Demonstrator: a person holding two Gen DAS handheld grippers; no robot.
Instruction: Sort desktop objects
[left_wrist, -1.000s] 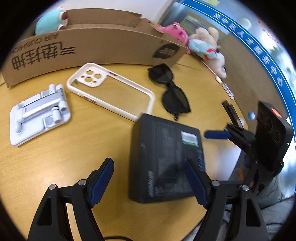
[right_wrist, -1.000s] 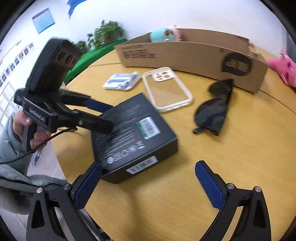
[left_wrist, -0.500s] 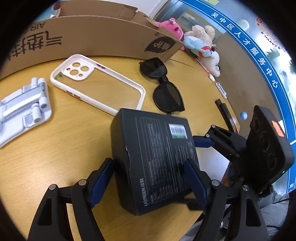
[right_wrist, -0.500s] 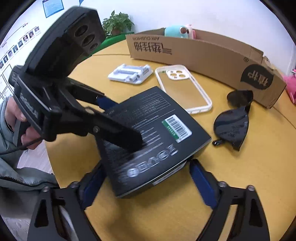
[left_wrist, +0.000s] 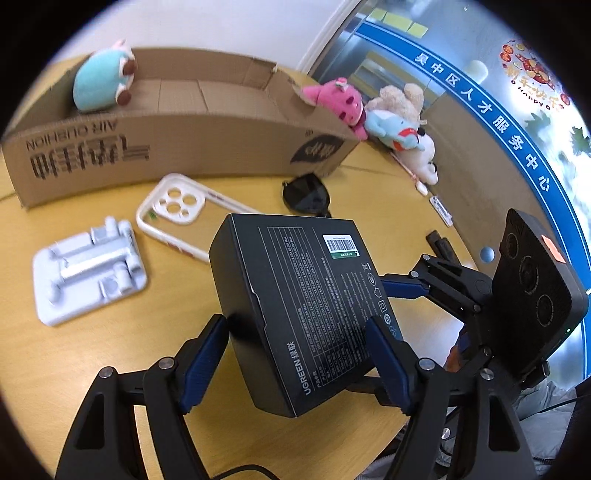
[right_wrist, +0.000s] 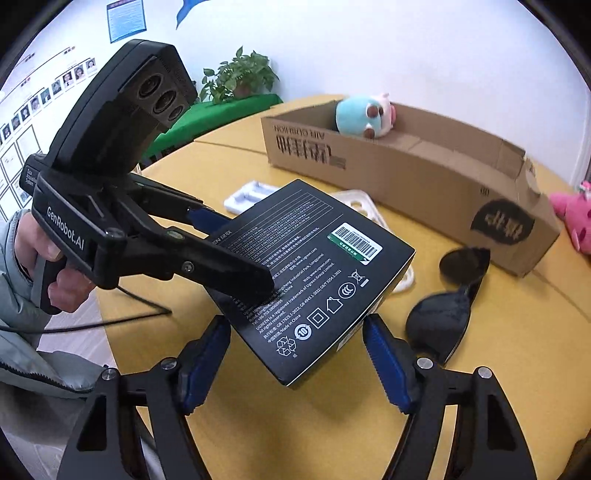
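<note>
Black box (left_wrist: 306, 306) with white print, green-white barcode label; yellow desk (left_wrist: 74, 369); brown carton (left_wrist: 184, 144); white phone case (left_wrist: 173, 206); black sunglasses (right_wrist: 443, 314); teal plush (left_wrist: 99, 85).

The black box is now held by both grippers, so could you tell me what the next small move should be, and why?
Probably carry the black box forward and a little higher toward the cardboard box. Both the left gripper and the right gripper clamp its sides and it is tilted off the table; the phone case and sunglasses lie along the way.
</note>
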